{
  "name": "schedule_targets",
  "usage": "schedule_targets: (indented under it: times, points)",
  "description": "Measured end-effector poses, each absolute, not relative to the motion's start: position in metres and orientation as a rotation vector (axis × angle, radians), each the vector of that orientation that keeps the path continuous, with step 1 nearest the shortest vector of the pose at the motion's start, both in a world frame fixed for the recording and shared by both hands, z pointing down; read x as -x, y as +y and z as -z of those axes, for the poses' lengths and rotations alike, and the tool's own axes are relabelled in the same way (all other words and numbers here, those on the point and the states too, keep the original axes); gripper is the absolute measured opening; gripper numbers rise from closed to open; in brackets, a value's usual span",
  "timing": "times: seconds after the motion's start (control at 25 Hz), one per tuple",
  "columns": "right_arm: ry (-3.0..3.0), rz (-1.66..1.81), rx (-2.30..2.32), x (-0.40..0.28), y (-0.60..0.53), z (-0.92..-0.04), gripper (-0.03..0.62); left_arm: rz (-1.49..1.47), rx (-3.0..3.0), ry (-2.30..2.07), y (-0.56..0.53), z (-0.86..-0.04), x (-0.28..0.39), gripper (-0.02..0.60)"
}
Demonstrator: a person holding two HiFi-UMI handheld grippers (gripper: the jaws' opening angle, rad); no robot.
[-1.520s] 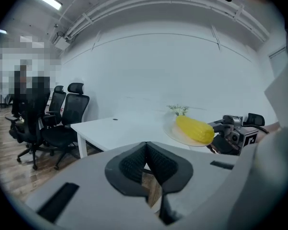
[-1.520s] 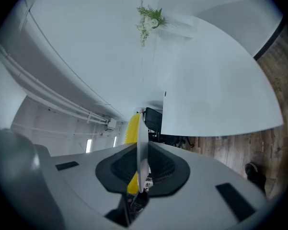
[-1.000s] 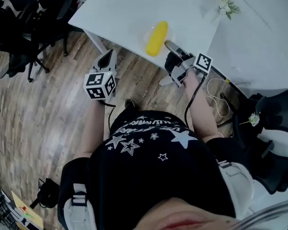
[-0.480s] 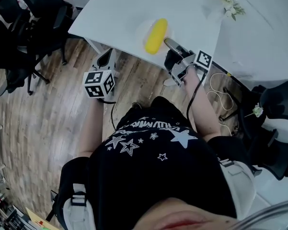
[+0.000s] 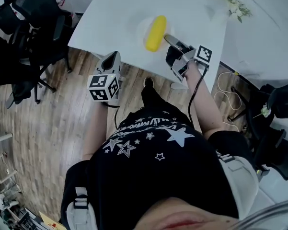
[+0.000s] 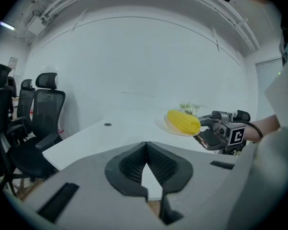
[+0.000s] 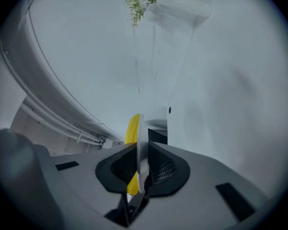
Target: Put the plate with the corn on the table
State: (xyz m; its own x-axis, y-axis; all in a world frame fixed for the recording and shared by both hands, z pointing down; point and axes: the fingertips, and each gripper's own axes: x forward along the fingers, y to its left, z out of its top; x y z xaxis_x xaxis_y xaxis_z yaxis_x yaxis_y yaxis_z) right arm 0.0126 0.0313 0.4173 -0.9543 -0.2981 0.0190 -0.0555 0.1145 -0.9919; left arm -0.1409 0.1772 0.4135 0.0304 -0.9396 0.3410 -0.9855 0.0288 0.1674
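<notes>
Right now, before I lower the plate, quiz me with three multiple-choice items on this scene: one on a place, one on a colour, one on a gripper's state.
1. Where does the corn lie?
A. in a bowl
B. on the plate
C. in a basket

2. What colour is the table?
A. black
B. brown
C. white

3. How does the right gripper stand?
A. shut on the plate's rim
B. open and empty
C. shut on the corn itself

Answers:
1 B: the left gripper view shows the yellow cob resting on the plate.
2 C: the table top is white in the head view.
3 A: the right gripper view shows the plate's edge clamped between the jaws, with the corn beyond it.
</notes>
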Motion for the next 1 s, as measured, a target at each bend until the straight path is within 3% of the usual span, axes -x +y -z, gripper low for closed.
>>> schedule_targets:
  times: [0.4, 1.0]
  points:
    - [2.195, 1.937, 0.384, 0.020, -0.081, -0.438, 0.038, -0.209, -1.972, -1.947, 0.060, -0.413, 0.189, 0.006]
    - [2.188, 1.931, 0.439, 0.022, -0.183, -0.468, 0.040, -0.273, -2.043, -1.885, -0.094, -0.419, 0.192, 0.006]
